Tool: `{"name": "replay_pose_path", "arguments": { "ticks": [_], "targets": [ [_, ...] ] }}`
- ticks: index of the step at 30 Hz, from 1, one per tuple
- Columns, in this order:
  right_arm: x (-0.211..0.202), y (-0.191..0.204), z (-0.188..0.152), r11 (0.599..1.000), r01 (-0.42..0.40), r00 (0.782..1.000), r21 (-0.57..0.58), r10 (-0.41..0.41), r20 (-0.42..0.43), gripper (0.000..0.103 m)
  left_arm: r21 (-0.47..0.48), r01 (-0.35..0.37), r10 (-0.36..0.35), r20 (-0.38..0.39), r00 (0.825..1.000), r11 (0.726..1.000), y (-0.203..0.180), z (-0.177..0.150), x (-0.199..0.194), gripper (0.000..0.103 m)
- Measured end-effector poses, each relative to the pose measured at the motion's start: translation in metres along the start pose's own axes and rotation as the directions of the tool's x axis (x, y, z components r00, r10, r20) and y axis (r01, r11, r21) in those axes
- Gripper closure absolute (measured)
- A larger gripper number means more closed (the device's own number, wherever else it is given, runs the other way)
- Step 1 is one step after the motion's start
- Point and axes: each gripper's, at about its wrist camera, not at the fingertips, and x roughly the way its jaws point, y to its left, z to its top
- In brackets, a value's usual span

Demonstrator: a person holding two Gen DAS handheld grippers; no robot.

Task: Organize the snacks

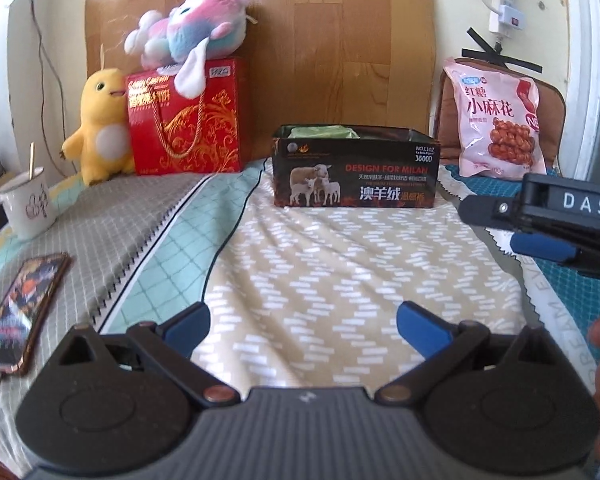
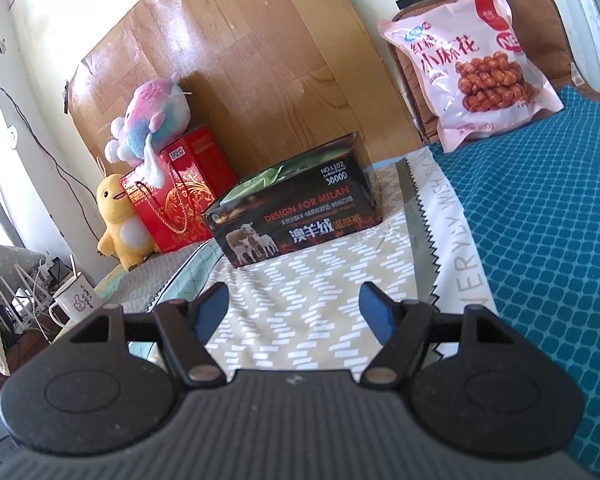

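A pink snack bag (image 1: 500,120) with twisted dough sticks printed on it leans upright against a brown cushion at the far right; it also shows in the right wrist view (image 2: 468,60). A dark open box (image 1: 354,172) with sheep printed on it stands mid-bed, with a green packet (image 1: 324,132) inside; the box also shows in the right wrist view (image 2: 296,208). My left gripper (image 1: 302,320) is open and empty over the beige quilt. My right gripper (image 2: 294,304) is open and empty, short of the box; it also shows at the right edge of the left wrist view (image 1: 500,224).
A red gift box (image 1: 186,120) with a pastel plush toy (image 1: 188,28) on top and a yellow plush duck (image 1: 100,124) stand at the back left. A white mug (image 1: 26,204) and a charging phone (image 1: 20,312) lie at the left. A wooden headboard (image 1: 340,40) backs the bed.
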Motion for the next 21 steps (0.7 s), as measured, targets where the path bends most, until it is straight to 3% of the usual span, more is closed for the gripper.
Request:
{"name": "replay_pose_path", "arguments": {
  "ticks": [12, 21],
  "targets": [
    [0.005, 0.004, -0.002, 1.000, -0.008, 1.000, -0.019, 0.008, -0.021, 0.029, -0.160, 0.019, -0.001, 0.112, 0.994, 0.987, 0.032, -0.007, -0.025, 0.000],
    [0.006, 0.009, -0.004, 0.999, -0.017, 0.999, -0.035, 0.016, -0.038, 0.026, -0.116, -0.084, 0.103, 0.172, 0.980, 0.990, 0.025, -0.001, -0.034, 0.000]
  ]
}}
